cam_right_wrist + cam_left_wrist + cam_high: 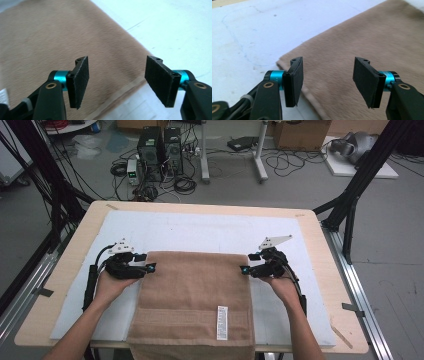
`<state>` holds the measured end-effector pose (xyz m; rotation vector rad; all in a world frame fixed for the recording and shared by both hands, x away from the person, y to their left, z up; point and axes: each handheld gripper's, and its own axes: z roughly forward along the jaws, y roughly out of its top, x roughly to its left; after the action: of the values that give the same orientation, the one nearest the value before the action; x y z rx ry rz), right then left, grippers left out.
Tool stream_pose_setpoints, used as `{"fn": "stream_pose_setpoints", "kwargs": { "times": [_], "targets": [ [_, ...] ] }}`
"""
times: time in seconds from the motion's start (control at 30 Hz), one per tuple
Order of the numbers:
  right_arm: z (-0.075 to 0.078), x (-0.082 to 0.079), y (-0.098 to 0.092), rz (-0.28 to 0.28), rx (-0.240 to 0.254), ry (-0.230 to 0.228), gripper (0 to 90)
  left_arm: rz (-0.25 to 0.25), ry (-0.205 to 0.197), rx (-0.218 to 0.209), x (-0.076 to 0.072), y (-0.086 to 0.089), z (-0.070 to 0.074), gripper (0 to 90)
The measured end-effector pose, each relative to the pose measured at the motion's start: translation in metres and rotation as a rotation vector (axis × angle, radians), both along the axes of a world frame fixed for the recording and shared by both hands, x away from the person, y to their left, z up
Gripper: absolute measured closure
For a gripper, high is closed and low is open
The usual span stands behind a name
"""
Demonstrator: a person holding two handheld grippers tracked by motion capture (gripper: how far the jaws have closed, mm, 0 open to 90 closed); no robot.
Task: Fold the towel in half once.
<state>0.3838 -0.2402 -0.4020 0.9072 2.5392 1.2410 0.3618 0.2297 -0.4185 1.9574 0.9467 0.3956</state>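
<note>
Left tool [150, 268]: jaws parted, empty, at left edge of folded tan terry towel [195, 305] | right tool [245, 269]: parted, empty, at right edge | towel: flat on white-padded worktop [200, 227], near end overhanging | status: one fold apparently laid; further folds likely remain

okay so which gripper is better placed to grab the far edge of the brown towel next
Neither clearly: the left gripper and right gripper sit open at opposite far corners of the towel, jaws over its edges. This looks like a two-handed grab.
</note>
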Motion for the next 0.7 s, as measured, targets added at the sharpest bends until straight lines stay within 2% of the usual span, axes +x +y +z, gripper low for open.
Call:
{"fn": "stream_pose_setpoints", "kwargs": {
  "times": [0.2,0.33,0.5,0.7],
  "targets": [
    [-0.009,0.014,0.0,-0.047,-0.014,0.009,29.8,0.037,0.032,0.01,0.012,0.005,-0.014,40.4],
    [-0.02,0.019,-0.001,-0.083,-0.028,0.043,28.2,0.046,0.034,0.005,0.018,0.006,-0.02,40.2],
    [-0.028,0.024,-0.001,-0.11,-0.063,0.035,27.6,0.085,0.059,0.01,0.026,0.009,-0.03,38.2],
    [-0.037,0.029,0.006,-0.089,-0.078,0.039,28.5,0.077,0.077,-0.002,0.032,0.006,-0.034,40.7]
  ]
}}
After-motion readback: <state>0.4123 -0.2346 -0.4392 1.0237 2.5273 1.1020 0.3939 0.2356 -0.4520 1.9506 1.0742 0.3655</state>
